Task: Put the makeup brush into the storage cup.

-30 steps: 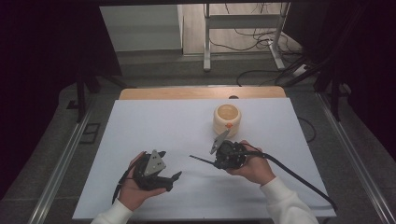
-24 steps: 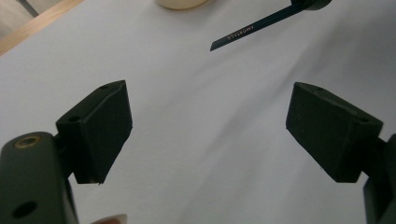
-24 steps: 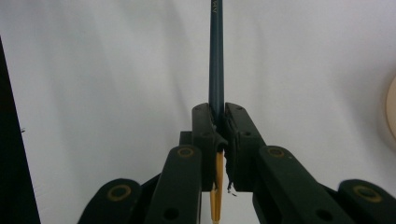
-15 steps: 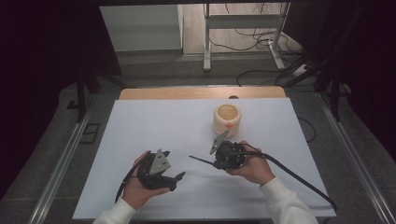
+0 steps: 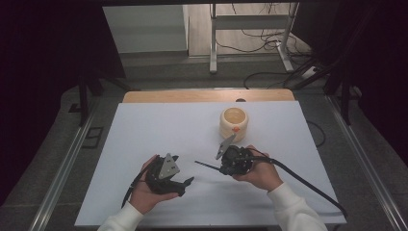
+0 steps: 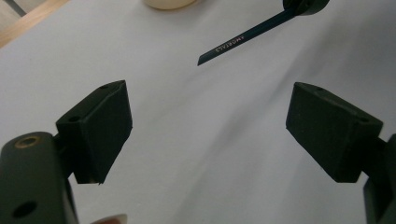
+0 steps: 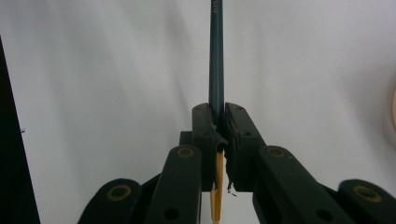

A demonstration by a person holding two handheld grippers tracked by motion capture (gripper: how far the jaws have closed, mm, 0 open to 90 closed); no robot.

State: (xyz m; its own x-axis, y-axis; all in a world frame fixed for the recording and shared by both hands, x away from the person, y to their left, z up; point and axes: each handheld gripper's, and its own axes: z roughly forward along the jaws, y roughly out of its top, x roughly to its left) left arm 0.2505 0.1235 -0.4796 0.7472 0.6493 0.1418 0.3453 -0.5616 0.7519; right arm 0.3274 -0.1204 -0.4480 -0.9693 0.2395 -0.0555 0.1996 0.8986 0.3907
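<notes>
Right tongs [image 5: 225,168], black and two-jawed, are pinched tight on a slim dark blue pencil [image 7: 216,60] with an orange-yellow lower end. In the right gripper view the jaws meet around the shaft, the blue length rising straight up beyond them and the yellowish end hanging below, between the arms. From the high view the pencil [image 5: 207,165] sticks out leftward from those tongs, low over the white tabletop [image 5: 159,130]; whether its tip touches the surface is hard to tell. The left gripper view shows the same pencil [image 6: 238,43] slanting in from the upper right, with pale lettering along its side.

Left tongs [image 6: 208,128] stand wide apart with bare white tabletop between the jaws. In the high view the left tongs [image 5: 185,185] point right, toward the pencil's free end, close to it but apart. A grey three-cornered plate sits on top of the left one. A hand in a white sleeve holds each pair, the left hand [image 5: 144,190] near the front edge, the right hand [image 5: 257,171] beside it, with a black cable [image 5: 308,185] trailing away to the right.

Just beyond the right tongs stands a round cream-coloured holder [image 5: 234,122] with an open top and a small orange mark on its near side. A strip of light wood [image 5: 207,95] borders the far side of the white surface.
</notes>
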